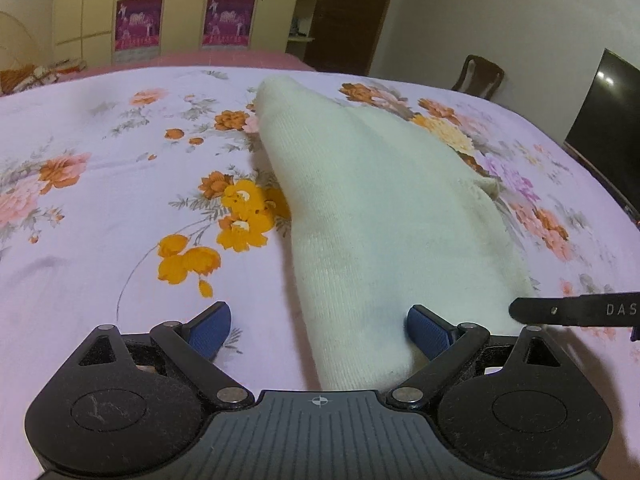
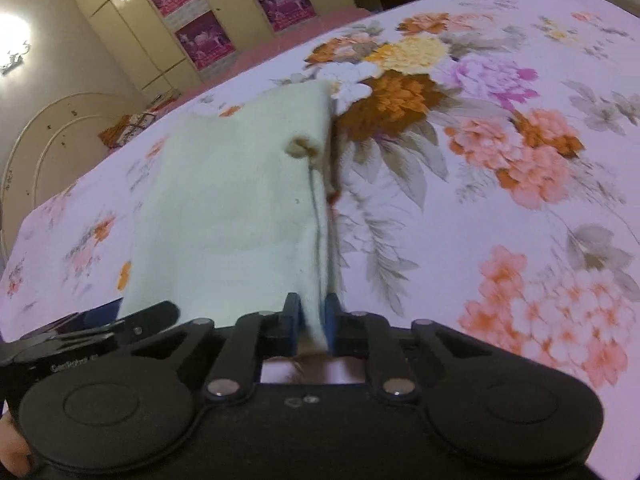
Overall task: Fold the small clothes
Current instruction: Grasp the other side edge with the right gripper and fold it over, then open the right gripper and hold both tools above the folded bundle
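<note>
Cream knit garment is pinched by right tool; left tool gapes wide.

1. Dim, warm indoor light; a lamp flares far left in the right wrist view.
2. Glare streaks the television; motion blur smears the bedsheet; fisheye bends the edges.

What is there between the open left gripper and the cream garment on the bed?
Nothing visible. The cream garment already lies between the fingers of the left gripper, which stand wide apart. The right gripper is shut on the garment's edge. Only the floral bedsheet lies around it.
</note>
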A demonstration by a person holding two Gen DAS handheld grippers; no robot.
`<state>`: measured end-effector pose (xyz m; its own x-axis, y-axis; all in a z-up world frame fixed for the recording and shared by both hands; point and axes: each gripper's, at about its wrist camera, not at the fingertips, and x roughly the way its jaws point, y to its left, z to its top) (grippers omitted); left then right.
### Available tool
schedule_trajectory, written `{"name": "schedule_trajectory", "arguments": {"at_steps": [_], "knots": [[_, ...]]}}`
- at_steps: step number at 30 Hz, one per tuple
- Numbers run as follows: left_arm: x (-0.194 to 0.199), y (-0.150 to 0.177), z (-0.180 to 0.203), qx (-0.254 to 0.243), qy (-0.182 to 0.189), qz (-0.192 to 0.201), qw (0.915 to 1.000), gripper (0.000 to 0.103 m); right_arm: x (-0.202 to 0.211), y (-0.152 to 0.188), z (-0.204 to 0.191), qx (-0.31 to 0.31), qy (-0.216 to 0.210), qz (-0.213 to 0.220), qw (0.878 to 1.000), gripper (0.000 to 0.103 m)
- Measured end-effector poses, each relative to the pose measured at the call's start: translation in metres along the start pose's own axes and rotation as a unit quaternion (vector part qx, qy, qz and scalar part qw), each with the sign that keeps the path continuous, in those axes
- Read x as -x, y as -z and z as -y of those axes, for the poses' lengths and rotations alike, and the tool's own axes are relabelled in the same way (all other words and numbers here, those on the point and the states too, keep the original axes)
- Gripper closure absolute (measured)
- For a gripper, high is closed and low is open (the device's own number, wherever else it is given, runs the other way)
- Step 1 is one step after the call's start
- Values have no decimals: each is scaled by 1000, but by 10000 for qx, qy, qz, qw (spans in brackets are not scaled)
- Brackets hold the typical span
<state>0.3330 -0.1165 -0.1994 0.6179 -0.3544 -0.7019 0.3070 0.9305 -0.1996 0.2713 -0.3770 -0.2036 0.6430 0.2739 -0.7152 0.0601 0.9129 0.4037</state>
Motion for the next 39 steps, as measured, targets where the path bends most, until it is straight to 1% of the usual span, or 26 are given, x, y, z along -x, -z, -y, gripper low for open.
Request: {"name": "schedule_trajectory", "arguments": {"at_steps": [1, 2, 3, 4, 5, 8, 10, 11, 15, 17, 21, 24, 25, 26, 27, 28, 30, 32, 33, 34, 35, 36, 38, 39], "knots": [[4, -5, -4, 200, 51, 18, 9998, 9, 1, 0, 1, 20, 16, -18, 10000, 88], [10, -11, -10, 479, 131, 155, 9986, 9, 3, -4, 1, 11, 30, -74, 10000, 84], [16, -19, -14, 653, 165, 307, 9973, 10, 9, -7, 0, 8, 4, -31, 10000, 83], [19, -27, -15, 700, 174, 426, 9965, 16, 17, -11, 0, 33, -53, 118, 9999, 83], [19, -37, -15, 687, 210, 498, 9962, 18, 24, -18, -2, 82, -46, 281, 9996, 83], [5, -64, -11, 620, 240, 561, 9962, 20, 29, -42, -12, 250, -48, 671, 9974, 78], [-13, -81, -12, 664, 179, 540, 9962, 22, 21, -62, -20, 340, -19, 812, 9961, 77], [-24, -89, -16, 763, 143, 490, 9958, 23, 15, -71, -23, 379, -20, 884, 9954, 77], [-64, -104, -31, 1128, -44, 264, 9933, 23, -16, -106, -37, 648, 120, 995, 9929, 77], [-81, -108, -37, 1250, -100, 164, 9920, 23, -36, -119, -45, 823, 232, 994, 9914, 77], [-104, -118, -43, 1480, -67, 152, 9888, 23, -74, -137, -48, 1018, 445, 903, 9897, 77], [-118, -126, -45, 1455, -153, 175, 9891, 23, -98, -140, -47, 1301, 754, 924, 9843, 75], [-121, -126, -45, 1396, -178, 205, 9898, 23, -109, -139, -44, 1382, 839, 766, 9839, 75], [-123, -128, -44, 1318, -203, 213, 9908, 23, -116, -137, -38, 1305, 768, 728, 9858, 75], [-124, -130, -43, 1278, -213, 204, 9914, 23, -116, -136, -34, 1245, 712, 810, 9864, 75], [-122, -131, -43, 1288, -225, 189, 9912, 23, -115, -138, -32, 1219, 683, 786, 9871, 74], [-116, -135, -41, 1276, -231, 316, 9911, 23, -110, -144, -33, 1140, 646, 681, 9890, 74], [-115, -136, -37, 1120, -353, 437, 9921, 23, -102, -148, -36, 1071, 558, 893, 9887, 73], [-120, -137, -39, 1148, -363, 357, 9921, 23, -100, -150, -39, 1095, 551, 993, 9875, 72], [-126, -137, -43, 1262, -339, 249, 9911, 23, -103, -152, -40, 1124, 578, 1019, 9867, 69], [-128, -136, -45, 1317, -311, 272, 9904, 22, -107, -154, -40, 1135, 628, 1002, 9865, 67], [-128, -135, -45, 1257, -319, 297, 9911, 22, -113, -154, -40, 1157, 704, 971, 9860, 64], [-128, -136, -43, 1172, -349, 277, 9921, 22, -130, -153, -37, 1219, 893, 747, 9857, 61], [-126, -136, -44, 1219, -345, 263, 9916, 22, -130, -154, -32, 1078, 835, 788, 9875, 60]]}}
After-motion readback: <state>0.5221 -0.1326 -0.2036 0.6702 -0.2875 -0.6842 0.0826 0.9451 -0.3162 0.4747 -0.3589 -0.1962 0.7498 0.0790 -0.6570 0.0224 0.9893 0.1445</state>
